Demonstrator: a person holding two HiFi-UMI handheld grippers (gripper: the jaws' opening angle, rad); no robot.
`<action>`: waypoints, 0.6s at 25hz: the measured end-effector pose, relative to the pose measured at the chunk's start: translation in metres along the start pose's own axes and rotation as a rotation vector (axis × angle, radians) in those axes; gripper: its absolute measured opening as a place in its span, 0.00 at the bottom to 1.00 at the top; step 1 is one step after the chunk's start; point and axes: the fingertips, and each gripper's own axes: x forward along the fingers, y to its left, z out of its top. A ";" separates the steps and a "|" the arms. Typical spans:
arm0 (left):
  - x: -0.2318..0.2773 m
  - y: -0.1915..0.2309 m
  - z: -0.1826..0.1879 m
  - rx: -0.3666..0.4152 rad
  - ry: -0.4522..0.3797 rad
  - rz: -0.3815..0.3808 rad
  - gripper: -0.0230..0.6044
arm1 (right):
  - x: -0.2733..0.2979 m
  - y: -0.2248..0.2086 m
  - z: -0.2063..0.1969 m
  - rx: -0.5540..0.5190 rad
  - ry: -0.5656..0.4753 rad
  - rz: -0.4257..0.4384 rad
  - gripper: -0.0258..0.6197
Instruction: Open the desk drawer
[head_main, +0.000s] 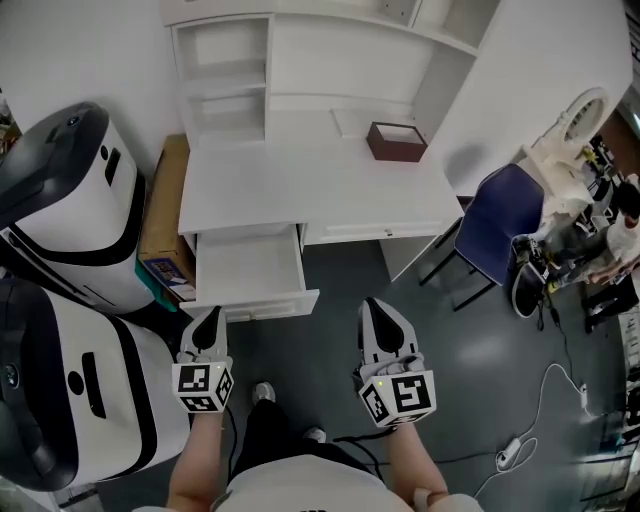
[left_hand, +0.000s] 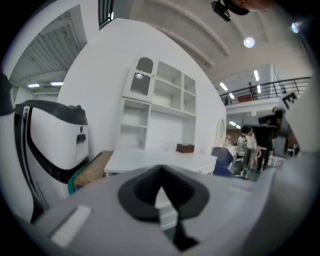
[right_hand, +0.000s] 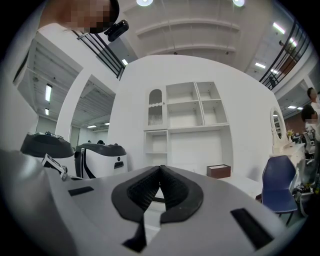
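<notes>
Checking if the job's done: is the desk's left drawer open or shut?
Open: the left drawer stands pulled out from the desk, its bare white inside showing; the right drawer sits flush.

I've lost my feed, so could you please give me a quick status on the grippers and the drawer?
Left gripper shut, empty. Right gripper shut, empty. Left drawer open, looks empty. Nothing in the way.
</notes>
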 end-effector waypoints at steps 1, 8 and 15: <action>-0.004 -0.001 0.007 0.001 -0.015 0.001 0.04 | -0.001 0.000 0.001 0.002 -0.004 0.004 0.04; -0.026 -0.007 0.044 0.004 -0.088 0.006 0.04 | -0.004 0.000 0.012 -0.005 -0.031 0.019 0.04; -0.047 -0.015 0.077 0.022 -0.165 0.006 0.04 | -0.012 0.002 0.025 -0.014 -0.065 0.028 0.04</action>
